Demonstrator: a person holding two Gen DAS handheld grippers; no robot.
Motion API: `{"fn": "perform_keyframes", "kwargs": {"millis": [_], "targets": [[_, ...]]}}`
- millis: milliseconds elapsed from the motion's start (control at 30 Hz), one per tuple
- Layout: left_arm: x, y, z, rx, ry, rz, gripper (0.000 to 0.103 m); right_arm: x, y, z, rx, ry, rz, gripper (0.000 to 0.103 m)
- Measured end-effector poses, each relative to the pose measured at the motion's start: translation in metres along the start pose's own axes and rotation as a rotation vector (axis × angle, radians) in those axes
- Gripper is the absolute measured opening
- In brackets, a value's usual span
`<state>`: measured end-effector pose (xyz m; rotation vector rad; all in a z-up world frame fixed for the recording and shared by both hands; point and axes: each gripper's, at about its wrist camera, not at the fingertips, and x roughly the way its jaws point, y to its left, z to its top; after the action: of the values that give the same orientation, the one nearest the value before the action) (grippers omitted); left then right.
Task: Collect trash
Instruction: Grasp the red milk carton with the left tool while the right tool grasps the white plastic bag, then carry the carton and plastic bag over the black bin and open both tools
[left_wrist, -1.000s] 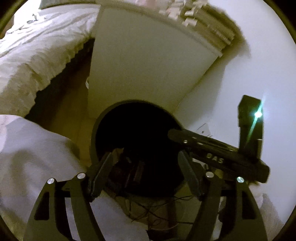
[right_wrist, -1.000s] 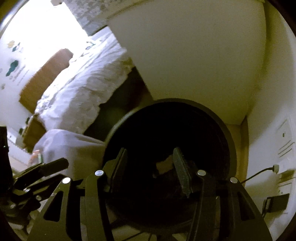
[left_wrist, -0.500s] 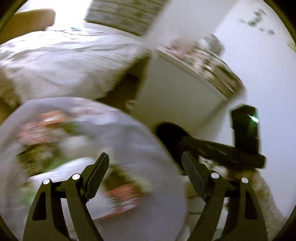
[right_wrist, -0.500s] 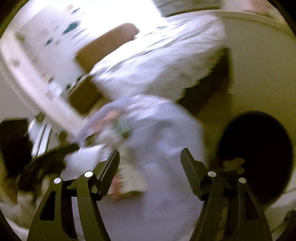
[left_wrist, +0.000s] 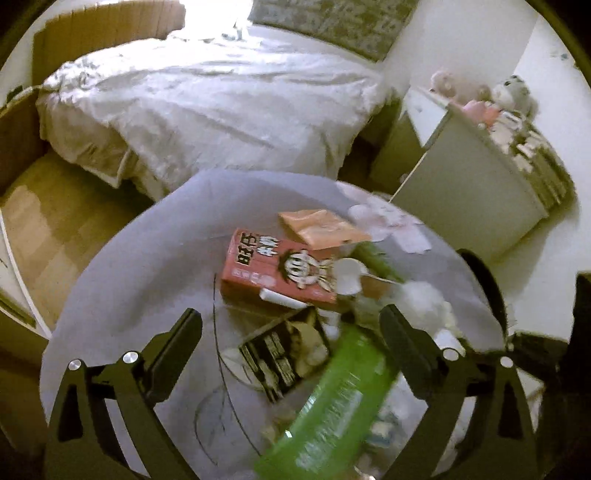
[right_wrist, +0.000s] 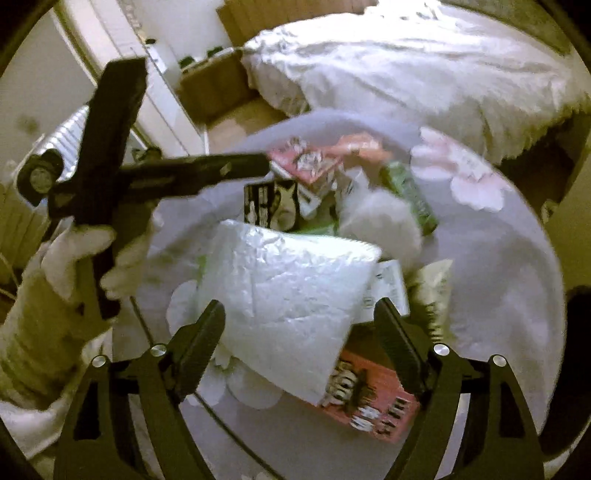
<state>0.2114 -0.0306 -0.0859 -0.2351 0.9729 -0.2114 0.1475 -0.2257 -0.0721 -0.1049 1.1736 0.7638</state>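
A round table with a lilac flowered cloth (left_wrist: 147, 266) holds a pile of trash. In the left wrist view I see a red snack box (left_wrist: 273, 269), an orange packet (left_wrist: 321, 225), a black printed packet (left_wrist: 277, 354), a green bottle (left_wrist: 332, 402) and white tissue (left_wrist: 424, 299). My left gripper (left_wrist: 291, 332) is open and empty above the black packet. In the right wrist view my right gripper (right_wrist: 299, 325) is open above a white crinkled bag (right_wrist: 288, 288); a red box (right_wrist: 369, 398), a green packet (right_wrist: 410, 192) and white tissue (right_wrist: 380, 218) lie around it. The left gripper (right_wrist: 255, 166) reaches in from the left.
A bed with white bedding (left_wrist: 207, 99) stands behind the table. A white cabinet (left_wrist: 465, 192) with soft toys is at the right, by the dark trash bin (left_wrist: 484, 280). The wood floor (left_wrist: 48, 229) shows at the left. A thin black cable (left_wrist: 221, 369) crosses the cloth.
Both grippers have swung up and away from the black trash bin to above the table's trash pile. Both stay open and empty.
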Motion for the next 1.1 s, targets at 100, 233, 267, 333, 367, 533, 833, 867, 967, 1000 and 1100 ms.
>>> {"fn": "perform_keyframes", "kwargs": {"millis": [100,233,267,333,367,533,833,867,967,1000,1100], "targets": [[0.012,0.002,0.000,0.042,0.021,0.012,0.096,0.006,0.006,0.004,-0.008,-0.019,-0.009,0.087],[0.038,-0.004,0.006,0.146,0.031,0.091,0.096,0.012,0.013,0.006,-0.035,-0.027,-0.058,0.087],[0.044,-0.004,0.007,0.165,0.037,0.123,0.096,0.013,0.017,0.007,-0.048,-0.028,-0.076,0.087],[0.049,-0.002,0.008,0.160,0.040,0.140,0.096,0.015,0.023,0.007,-0.071,-0.031,-0.100,0.084],[0.051,0.002,0.009,0.144,0.040,0.126,0.095,0.019,0.026,0.007,-0.080,-0.034,-0.104,0.082],[0.045,0.018,0.010,0.044,0.003,0.075,0.089,0.019,0.030,0.008,-0.105,-0.045,-0.093,0.060],[-0.015,0.025,0.007,-0.033,-0.143,0.028,0.089,0.000,0.042,0.009,-0.147,-0.098,-0.101,0.025],[-0.029,0.023,0.006,-0.040,-0.168,0.019,0.089,-0.005,0.041,0.009,-0.142,-0.106,-0.096,0.025],[-0.055,0.017,0.005,-0.043,-0.216,0.002,0.089,-0.019,0.039,0.009,-0.131,-0.133,-0.081,0.025],[-0.064,0.014,0.004,-0.041,-0.231,-0.001,0.089,-0.026,0.038,0.008,-0.128,-0.148,-0.082,0.025],[-0.090,-0.001,-0.001,-0.022,-0.268,-0.018,0.089,-0.050,0.035,0.006,-0.121,-0.203,-0.075,0.025]]}}
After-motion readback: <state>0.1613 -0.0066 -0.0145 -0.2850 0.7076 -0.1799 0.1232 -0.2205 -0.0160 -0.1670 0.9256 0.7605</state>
